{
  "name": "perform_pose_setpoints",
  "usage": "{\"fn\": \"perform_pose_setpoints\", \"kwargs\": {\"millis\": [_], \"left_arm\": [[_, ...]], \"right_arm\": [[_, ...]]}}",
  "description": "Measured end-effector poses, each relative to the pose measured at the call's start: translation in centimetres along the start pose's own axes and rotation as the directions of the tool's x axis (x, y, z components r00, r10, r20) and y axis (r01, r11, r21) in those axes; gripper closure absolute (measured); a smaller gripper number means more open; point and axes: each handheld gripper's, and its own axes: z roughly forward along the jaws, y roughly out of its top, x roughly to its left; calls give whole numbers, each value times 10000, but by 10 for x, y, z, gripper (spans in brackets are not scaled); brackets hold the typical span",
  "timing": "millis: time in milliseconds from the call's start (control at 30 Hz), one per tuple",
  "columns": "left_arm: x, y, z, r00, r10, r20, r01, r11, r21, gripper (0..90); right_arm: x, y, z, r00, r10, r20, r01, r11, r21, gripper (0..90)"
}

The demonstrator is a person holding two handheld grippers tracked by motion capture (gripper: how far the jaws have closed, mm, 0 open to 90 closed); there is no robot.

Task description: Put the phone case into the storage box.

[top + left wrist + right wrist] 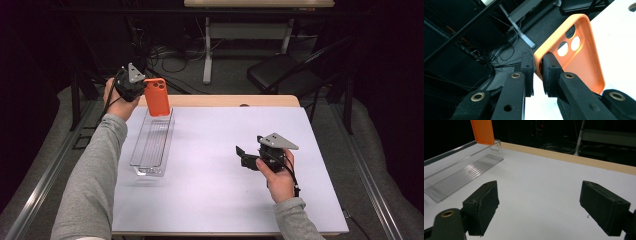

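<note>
From above, the left gripper (141,86) holds an orange phone case (157,96) upright over the far end of a clear tray (150,145); the right gripper (245,155) rests on the table (210,190), jaws apart and empty. Along the left jaws, the pads pinch the case's (576,57) rim, camera holes showing. Past the right gripper's (539,202) wide jaws, the case (482,131) hangs above the tray's (461,175) end.

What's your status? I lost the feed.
Left tongs shut on orange phone case, above clear tray's far end. Right tongs open, empty. Nothing in the way.
</note>
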Motion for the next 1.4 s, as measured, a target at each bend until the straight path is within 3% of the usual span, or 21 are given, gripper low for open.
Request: {"fn": "perform_pose_setpoints", "kwargs": {"millis": [533,833,1400], "left_arm": [[-11,-2,15,9987,511,-46,-511,9986,133,810],[-14,-14,20,9996,294,-26,-293,9995,101,810],[-23,-15,29,9975,711,-58,-709,9971,271,810]], "right_arm": [[1,1,-4,10000,-5,90,6,9999,-133,152],[3,0,-5,9999,-107,99,108,9998,-151,152],[4,0,-5,9998,-198,73,199,9996,-182,152]]}}
